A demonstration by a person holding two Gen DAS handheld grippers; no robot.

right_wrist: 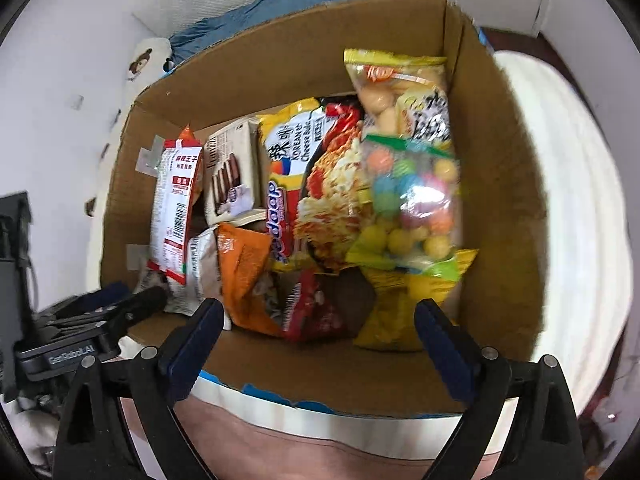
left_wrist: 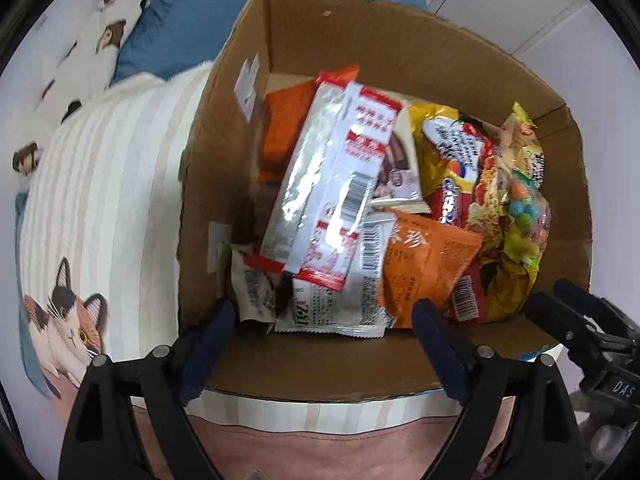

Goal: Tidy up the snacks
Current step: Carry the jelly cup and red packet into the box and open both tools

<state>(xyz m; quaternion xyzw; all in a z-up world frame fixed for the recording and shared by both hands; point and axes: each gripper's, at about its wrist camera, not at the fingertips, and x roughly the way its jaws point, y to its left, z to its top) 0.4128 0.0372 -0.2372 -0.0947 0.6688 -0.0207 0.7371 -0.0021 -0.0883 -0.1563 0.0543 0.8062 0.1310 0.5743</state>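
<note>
An open cardboard box (left_wrist: 400, 40) (right_wrist: 504, 184) sits on the bed, full of snack packets. A red-and-white clear packet (left_wrist: 332, 176) (right_wrist: 174, 200) lies on top at the left. Beside it are a chocolate biscuit box (right_wrist: 232, 172), an orange packet (left_wrist: 424, 256) (right_wrist: 240, 264), a yellow noodle pack (right_wrist: 320, 184) (left_wrist: 452, 160) and a bag of coloured candy balls (right_wrist: 412, 204) (left_wrist: 524, 216). My left gripper (left_wrist: 324, 320) is open and empty over the box's near edge. My right gripper (right_wrist: 320, 320) is open and empty, also at the near edge.
The box rests on a striped blanket with a cat print (left_wrist: 68, 320). A blue pillow (left_wrist: 192, 24) and a bear-print pillow (left_wrist: 100, 28) lie behind. The right gripper shows in the left wrist view (left_wrist: 580, 320); the left one shows in the right wrist view (right_wrist: 100, 316).
</note>
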